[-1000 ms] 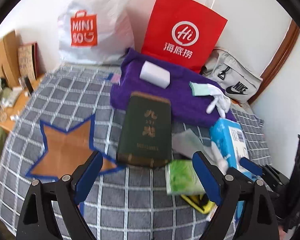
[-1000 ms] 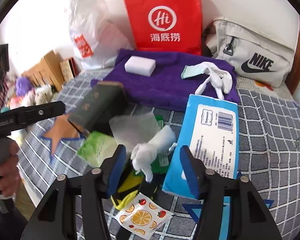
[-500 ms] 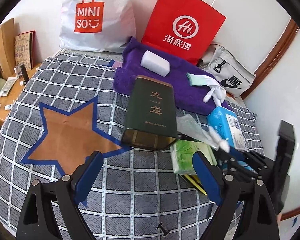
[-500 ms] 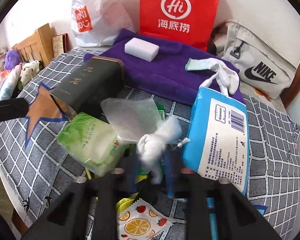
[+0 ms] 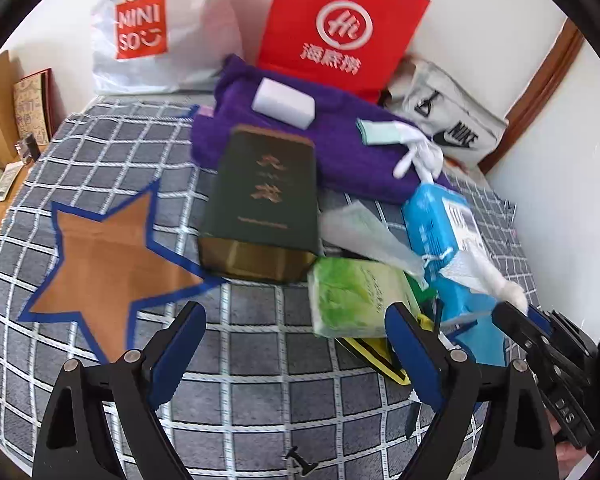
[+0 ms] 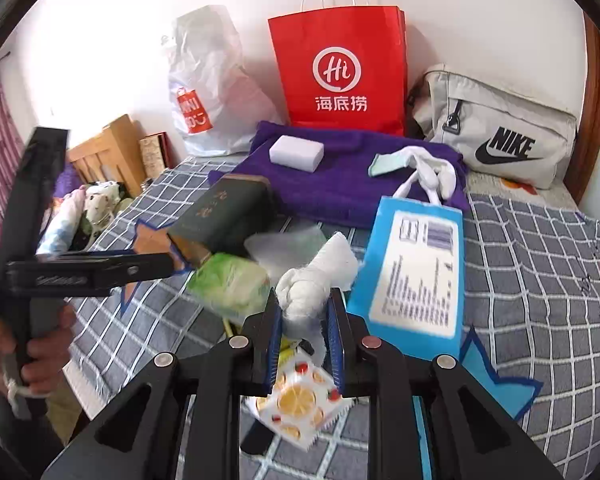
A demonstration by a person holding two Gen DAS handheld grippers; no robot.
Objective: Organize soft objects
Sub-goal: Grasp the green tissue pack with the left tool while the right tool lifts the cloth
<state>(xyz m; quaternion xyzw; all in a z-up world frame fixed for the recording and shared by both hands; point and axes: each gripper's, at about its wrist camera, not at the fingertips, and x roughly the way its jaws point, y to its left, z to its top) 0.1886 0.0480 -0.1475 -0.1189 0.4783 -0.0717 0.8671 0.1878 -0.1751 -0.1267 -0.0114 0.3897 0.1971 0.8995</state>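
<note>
Since a second ago our right gripper (image 6: 303, 312) has closed its jaws onto the rolled white sock (image 6: 312, 280), lifting it above the clutter, while our left gripper (image 5: 296, 332) hangs wide over the checked cloth (image 5: 260, 380).

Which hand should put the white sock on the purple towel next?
Right. The right gripper has just closed on the white sock, and the purple towel lies straight ahead of it. The left gripper is open and empty over the checked blanket.
</note>
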